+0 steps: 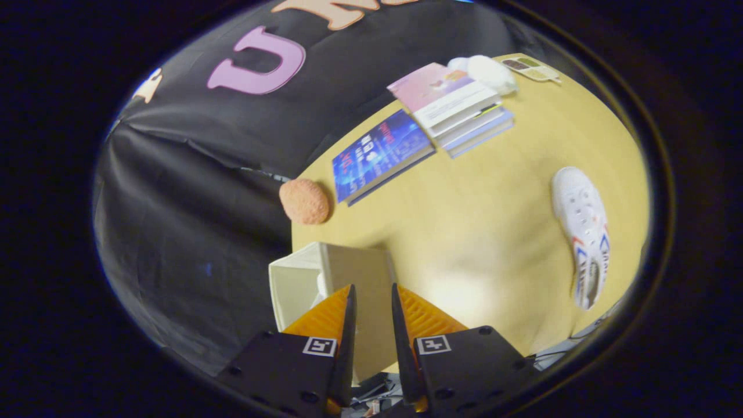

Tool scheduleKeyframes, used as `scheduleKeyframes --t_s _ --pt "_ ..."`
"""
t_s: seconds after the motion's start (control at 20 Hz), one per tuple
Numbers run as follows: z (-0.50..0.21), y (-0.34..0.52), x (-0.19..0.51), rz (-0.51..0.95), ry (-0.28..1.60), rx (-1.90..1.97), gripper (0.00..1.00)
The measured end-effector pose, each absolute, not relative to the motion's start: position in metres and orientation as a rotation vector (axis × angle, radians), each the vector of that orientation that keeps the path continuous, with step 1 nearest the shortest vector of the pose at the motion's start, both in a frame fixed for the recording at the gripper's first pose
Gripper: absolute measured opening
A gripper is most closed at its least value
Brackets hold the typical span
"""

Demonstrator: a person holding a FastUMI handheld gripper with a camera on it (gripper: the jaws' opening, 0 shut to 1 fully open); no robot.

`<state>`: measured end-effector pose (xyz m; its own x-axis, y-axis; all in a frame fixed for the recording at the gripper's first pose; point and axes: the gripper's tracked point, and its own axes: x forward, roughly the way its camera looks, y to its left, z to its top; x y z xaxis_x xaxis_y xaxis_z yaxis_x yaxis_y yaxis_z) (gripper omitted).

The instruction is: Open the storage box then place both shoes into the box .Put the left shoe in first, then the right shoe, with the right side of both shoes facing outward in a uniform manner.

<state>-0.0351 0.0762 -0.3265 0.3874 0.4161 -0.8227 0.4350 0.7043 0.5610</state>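
Note:
My gripper [372, 293] hangs over the storage box [296, 284], its fingers a narrow gap apart with nothing pressed between them. The box stands at the table's near corner, its cream inside showing beside the left finger [348, 325]. Its brown panel [360, 267] lies under the fingertips and shows through the gap. Something white [321, 284] peeks out inside the box at the panel's edge; what it is I cannot tell. A white shoe [583, 232] with red and blue marks lies on the wooden table [482, 232], far to the right of the fingers.
An orange spongy ball [304, 201] sits at the table's edge beyond the box. Past it lies a blue book [377, 154], then a stack of books [458, 107], a white fluffy object [492, 74] and a small palette [531, 68].

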Motion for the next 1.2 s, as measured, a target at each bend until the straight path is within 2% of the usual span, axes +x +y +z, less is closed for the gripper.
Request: scheduleKeyframes --t_s 0.3,0.55,1.2 --pt "-0.371 -0.048 -0.077 -0.172 1.261 0.767 0.36" --pt "-0.403 -0.109 -0.114 -0.260 1.317 0.709 0.36" --pt "-0.472 -0.146 -0.145 -0.294 1.461 0.567 0.36"
